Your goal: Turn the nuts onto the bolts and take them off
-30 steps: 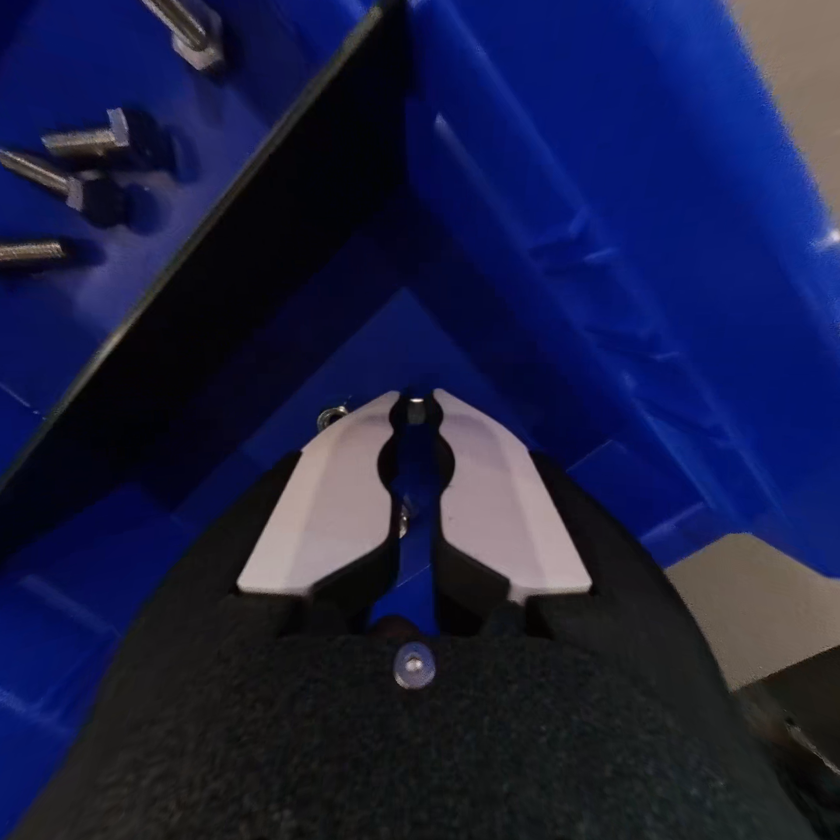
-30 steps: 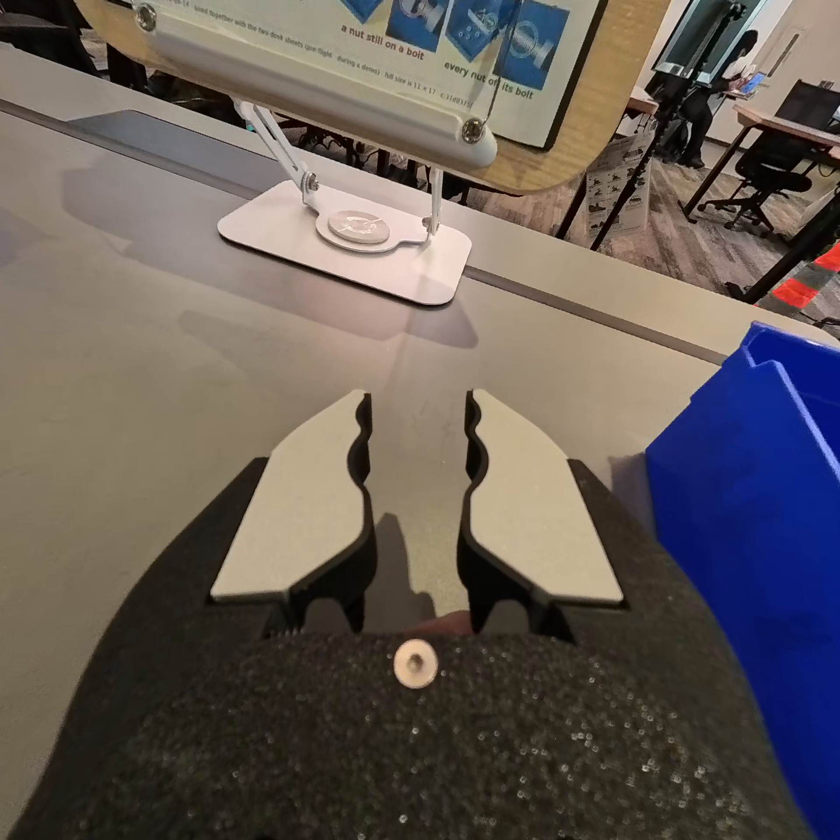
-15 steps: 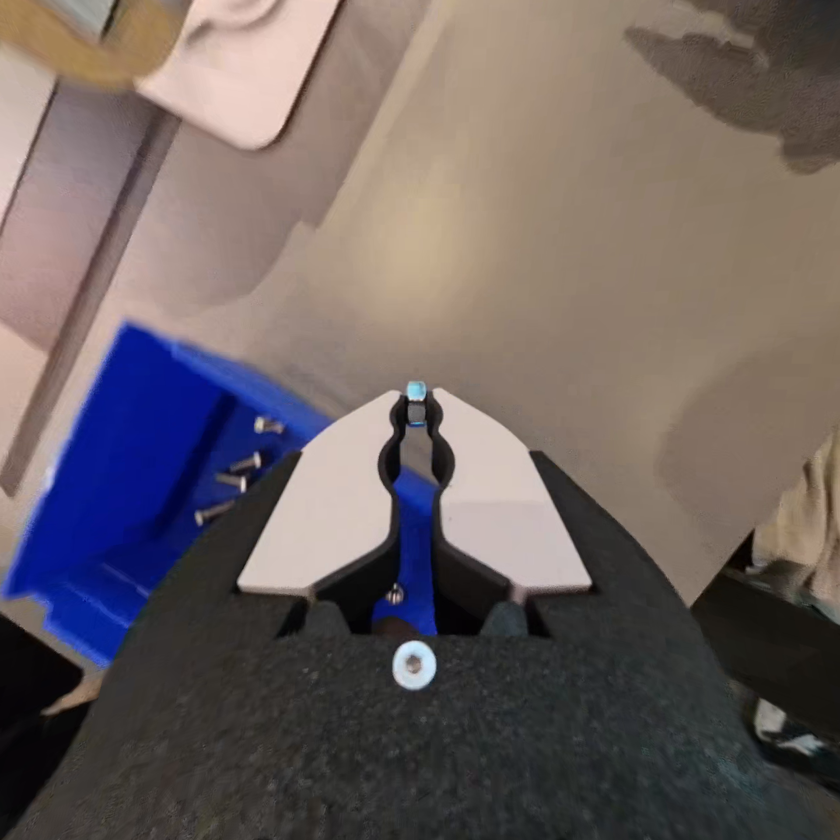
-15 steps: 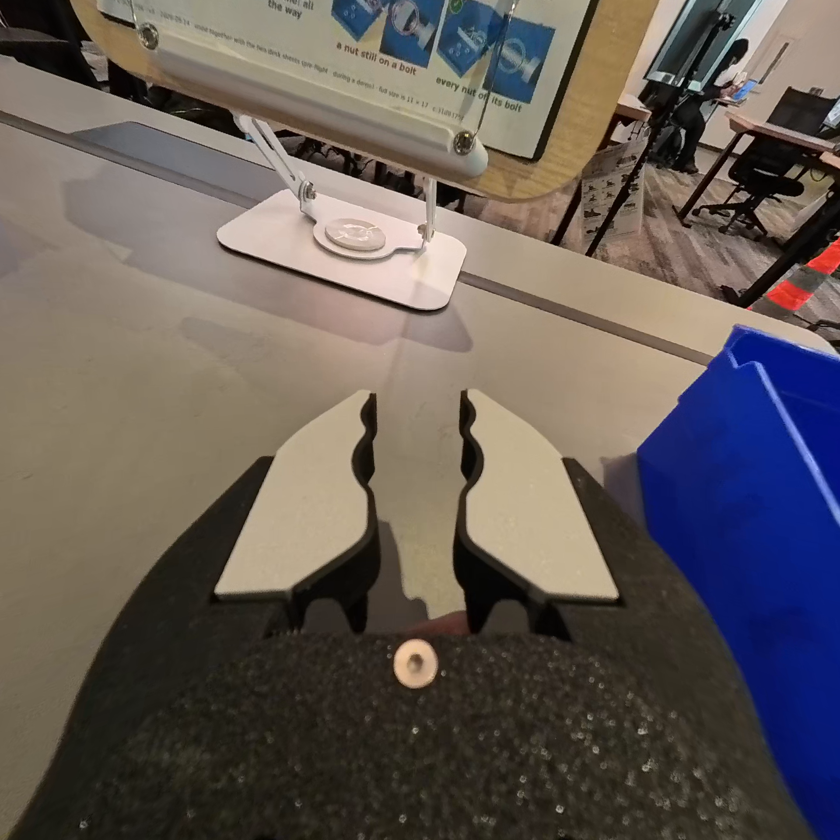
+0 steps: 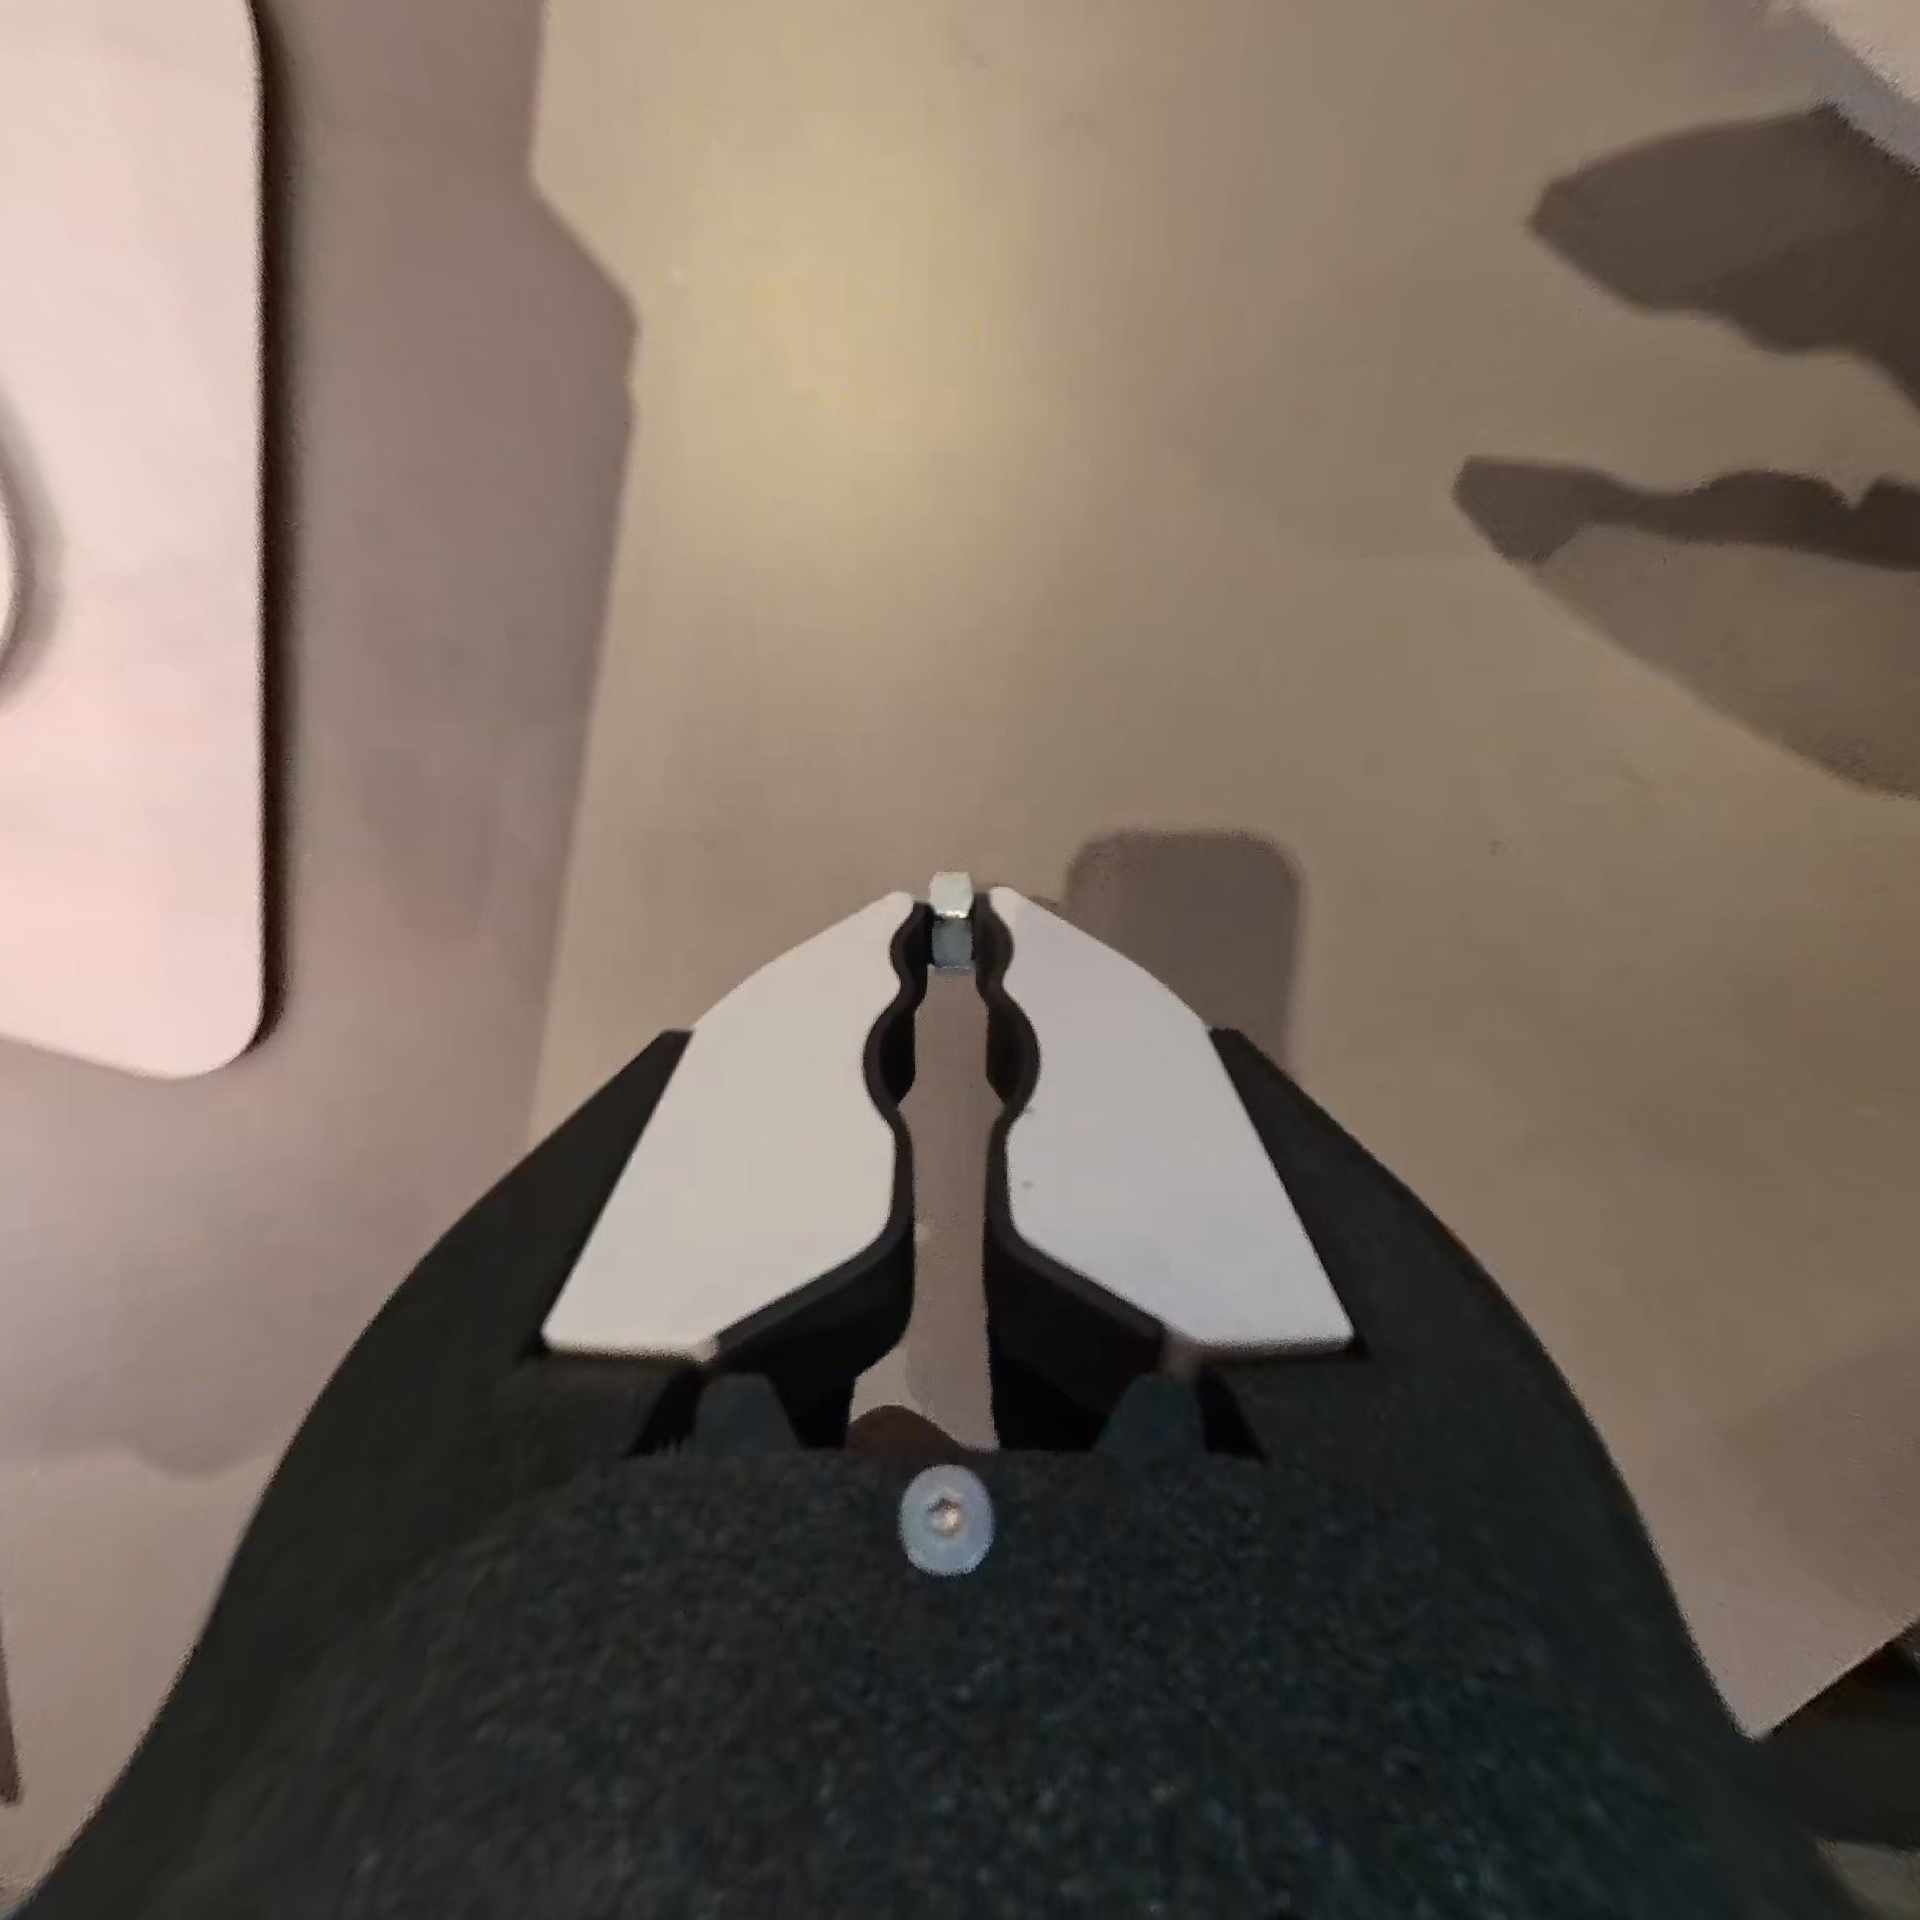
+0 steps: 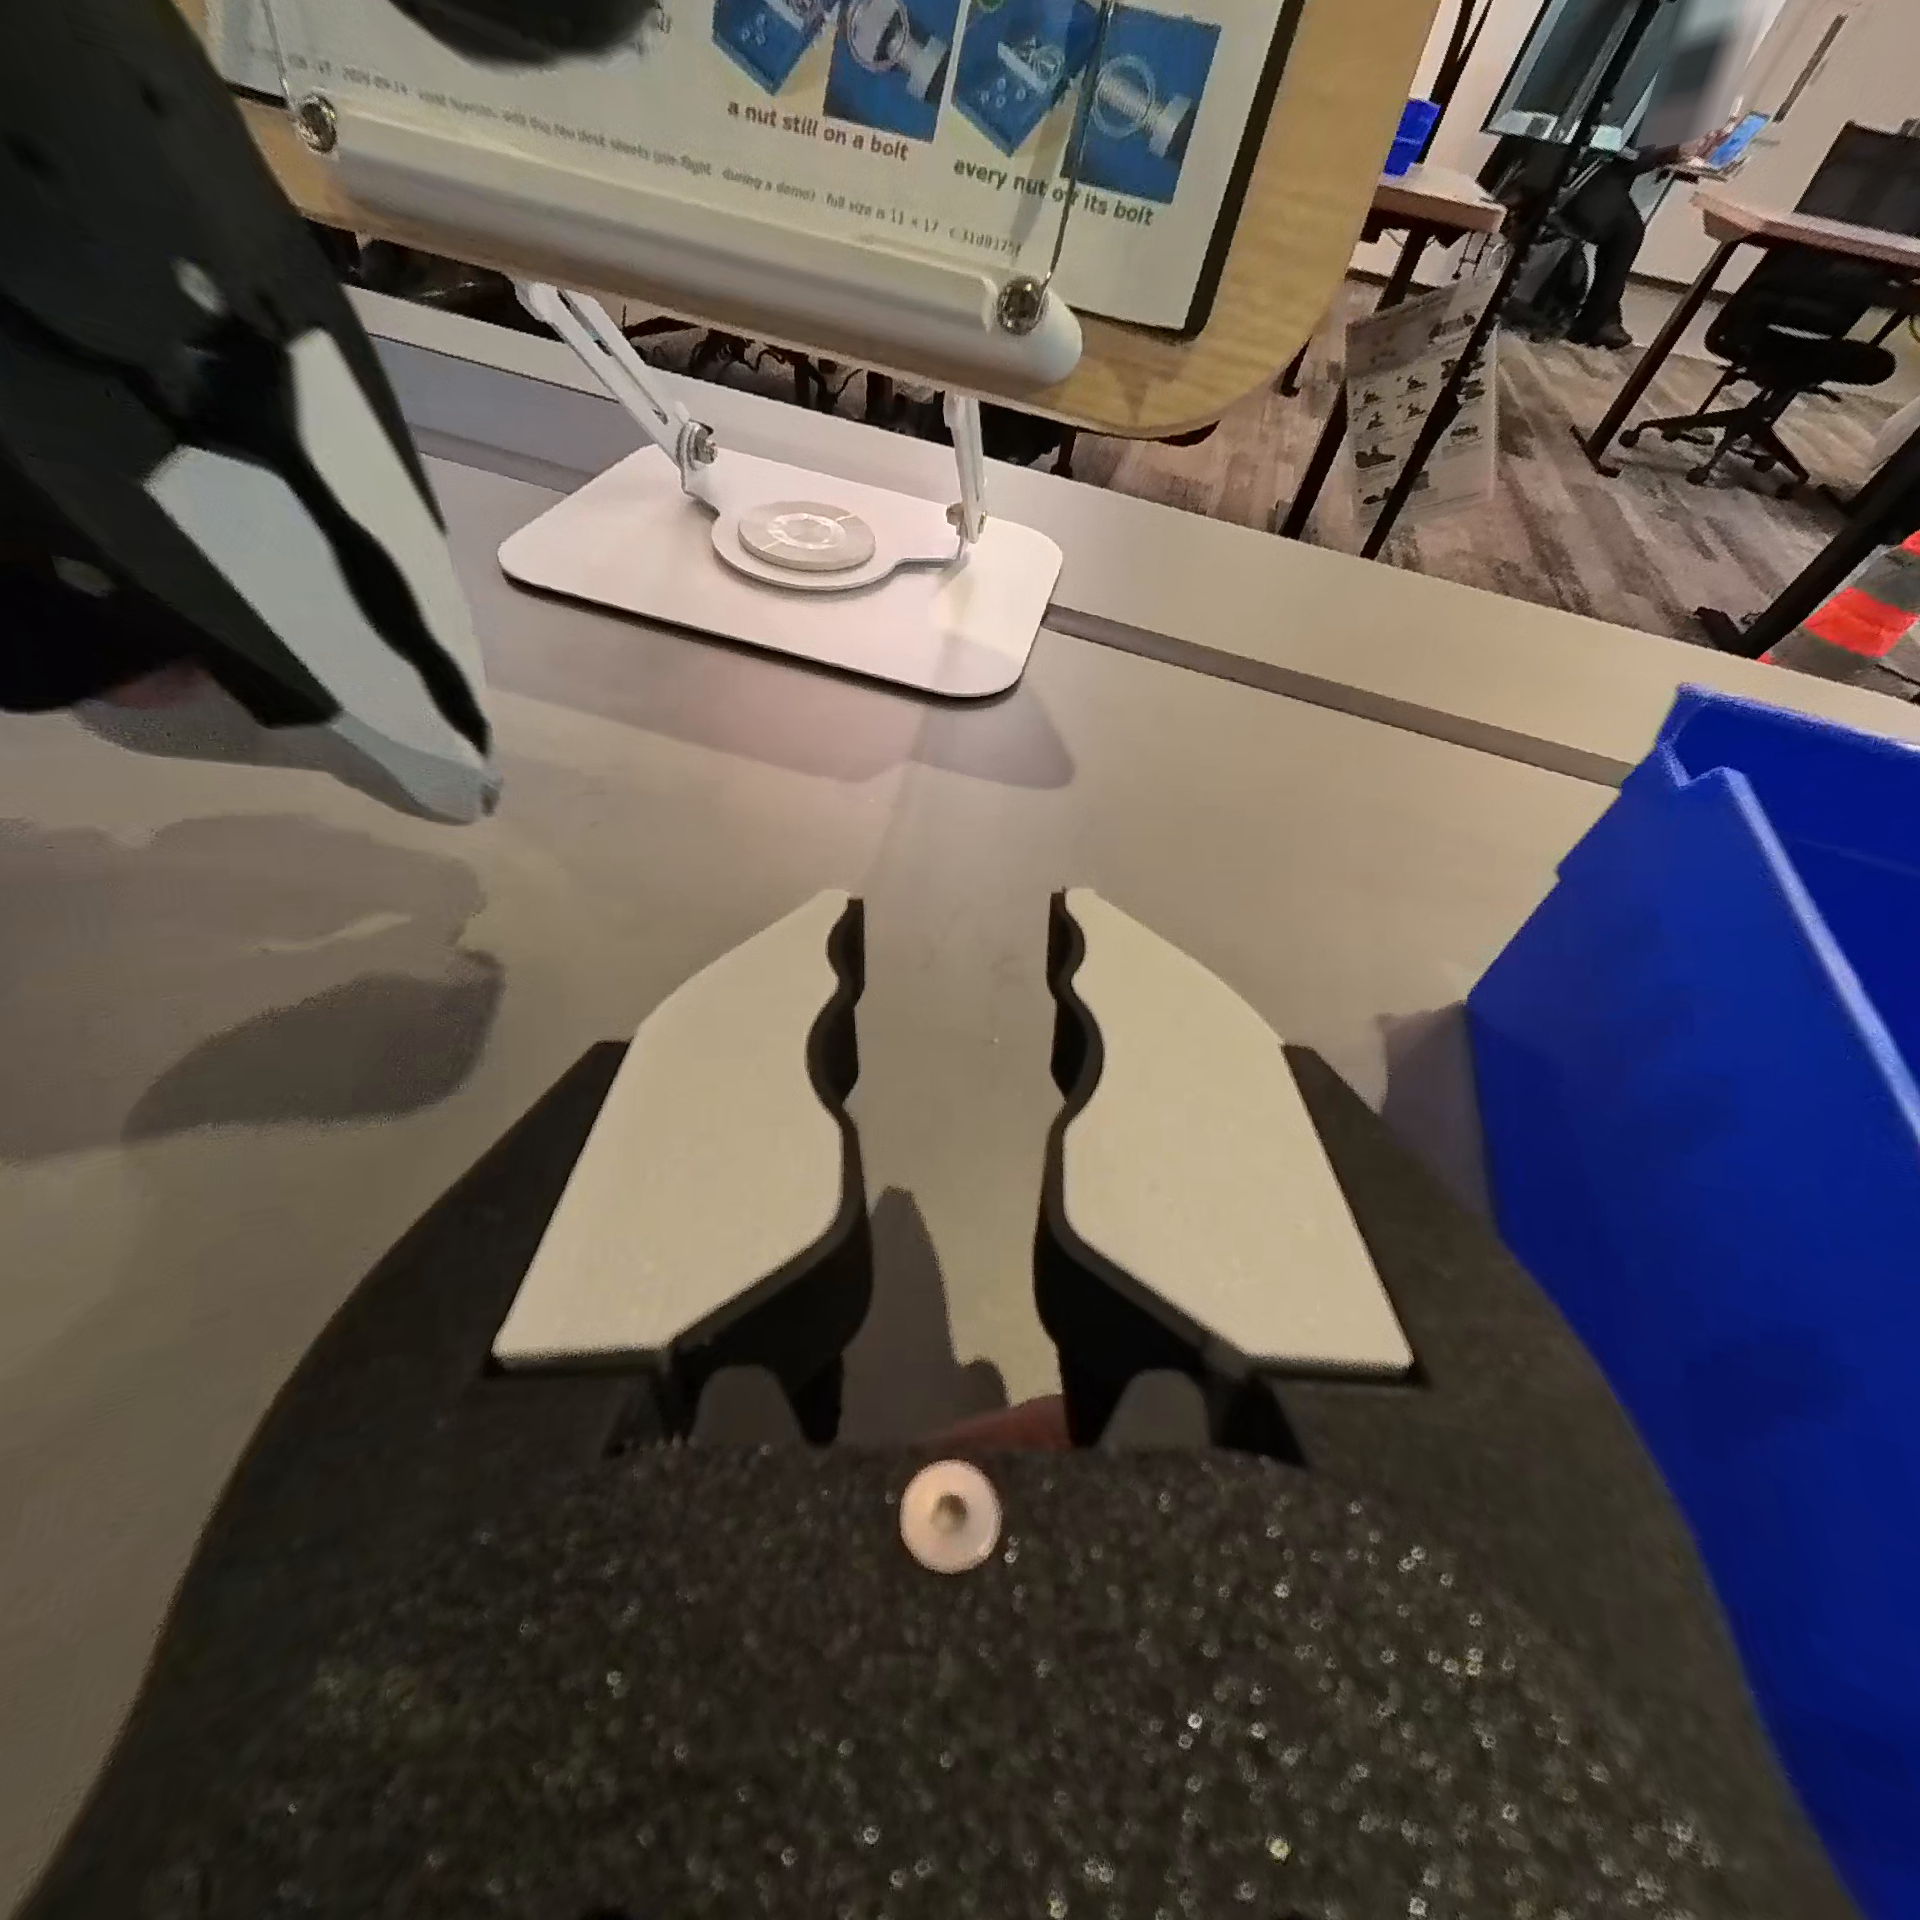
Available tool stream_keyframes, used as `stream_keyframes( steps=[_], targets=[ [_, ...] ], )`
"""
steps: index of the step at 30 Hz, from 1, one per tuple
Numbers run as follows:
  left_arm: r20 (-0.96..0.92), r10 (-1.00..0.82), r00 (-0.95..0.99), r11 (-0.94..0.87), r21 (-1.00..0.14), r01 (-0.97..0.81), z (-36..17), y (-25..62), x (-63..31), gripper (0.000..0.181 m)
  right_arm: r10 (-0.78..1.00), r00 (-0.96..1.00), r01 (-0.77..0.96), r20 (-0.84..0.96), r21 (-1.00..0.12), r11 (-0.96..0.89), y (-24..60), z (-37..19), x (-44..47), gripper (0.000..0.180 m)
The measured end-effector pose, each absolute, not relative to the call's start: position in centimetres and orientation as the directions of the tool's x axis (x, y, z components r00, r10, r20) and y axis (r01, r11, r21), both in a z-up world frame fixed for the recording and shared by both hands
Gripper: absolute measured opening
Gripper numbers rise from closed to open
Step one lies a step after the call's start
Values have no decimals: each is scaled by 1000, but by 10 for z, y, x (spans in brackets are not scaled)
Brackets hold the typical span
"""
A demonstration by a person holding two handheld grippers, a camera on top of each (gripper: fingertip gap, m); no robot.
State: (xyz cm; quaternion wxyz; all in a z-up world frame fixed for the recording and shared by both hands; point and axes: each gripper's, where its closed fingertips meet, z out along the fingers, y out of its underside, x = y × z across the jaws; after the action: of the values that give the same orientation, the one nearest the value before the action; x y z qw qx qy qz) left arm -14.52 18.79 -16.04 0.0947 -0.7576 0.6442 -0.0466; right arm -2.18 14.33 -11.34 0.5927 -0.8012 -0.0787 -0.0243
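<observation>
Your left wrist view looks steeply down along its fingers, close over the grey table. Your right wrist view faces forward, low across that table toward the far room. Both share the white stand base.

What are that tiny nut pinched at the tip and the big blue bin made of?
The nut looks like bright plated steel: silvery, with a shiny glint on its flat faces. The blue bin looks like moulded plastic: an even saturated colour, a smooth semi-gloss wall and a thin rounded rim. Neither can be confirmed by sight alone.
</observation>
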Motion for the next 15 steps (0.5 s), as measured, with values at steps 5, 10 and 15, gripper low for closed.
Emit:
stream_keyframes(
  steps=[5,10,15],
  targets=[
    [-8,-986,167,-163,-185,-969,-177,191,-137,8,105,987,150,124,-947,-285,144,-112,-23,33],
    [5,-986,169,-168,-150,-974,-186,193,-141,8,110,986,153,127,-946,-286,144,-112,-24,33],
    [20,-984,176,-177,-158,-971,-190,193,-140,8,111,985,159,132,-944,-288,144,-113,-25,33]
  ],
)
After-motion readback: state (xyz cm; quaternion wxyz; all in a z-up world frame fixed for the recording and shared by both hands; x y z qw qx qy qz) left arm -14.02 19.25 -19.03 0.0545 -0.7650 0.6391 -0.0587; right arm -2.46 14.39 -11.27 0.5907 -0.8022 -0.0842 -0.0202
